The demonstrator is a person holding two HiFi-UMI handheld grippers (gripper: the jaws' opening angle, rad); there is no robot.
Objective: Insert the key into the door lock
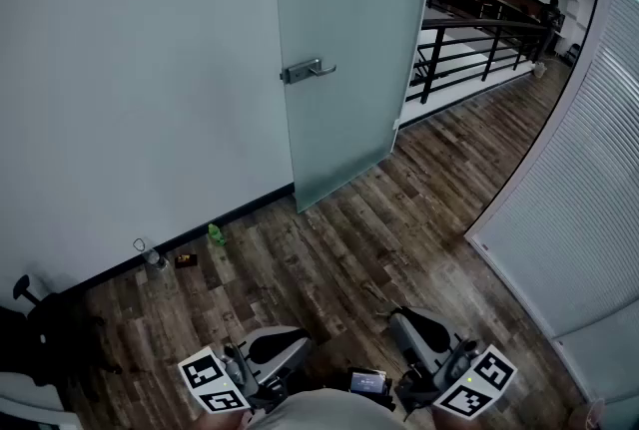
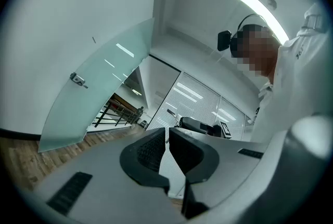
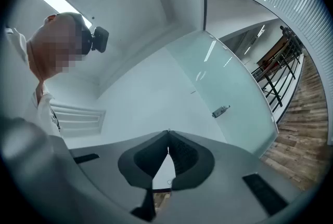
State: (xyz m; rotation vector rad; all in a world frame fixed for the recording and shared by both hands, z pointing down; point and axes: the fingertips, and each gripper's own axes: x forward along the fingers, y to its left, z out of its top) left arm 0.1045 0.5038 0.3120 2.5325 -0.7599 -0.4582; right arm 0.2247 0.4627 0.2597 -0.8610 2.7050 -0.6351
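The frosted glass door (image 1: 344, 49) stands ajar ahead of me, and its metal lever handle with the lock plate (image 1: 308, 71) faces me. That handle is small and far off in the left gripper view (image 2: 78, 79) and in the right gripper view (image 3: 220, 111). My left gripper (image 1: 285, 346) and right gripper (image 1: 411, 326) are held low, close to my body, far from the door. The left gripper's (image 2: 167, 131) jaws are shut, with nothing seen between them. On the right gripper (image 3: 167, 134) the tips meet. I cannot make out a key in either.
A white wall (image 1: 130, 69) runs left of the door. Small items lie on the wood floor along its base: a wire ring (image 1: 140, 245), a little cup (image 1: 155, 262), a brown bit (image 1: 186, 259), a green scrap (image 1: 216, 234). A black railing (image 1: 479, 44) stands beyond; ribbed blinds (image 1: 589, 179) are at right.
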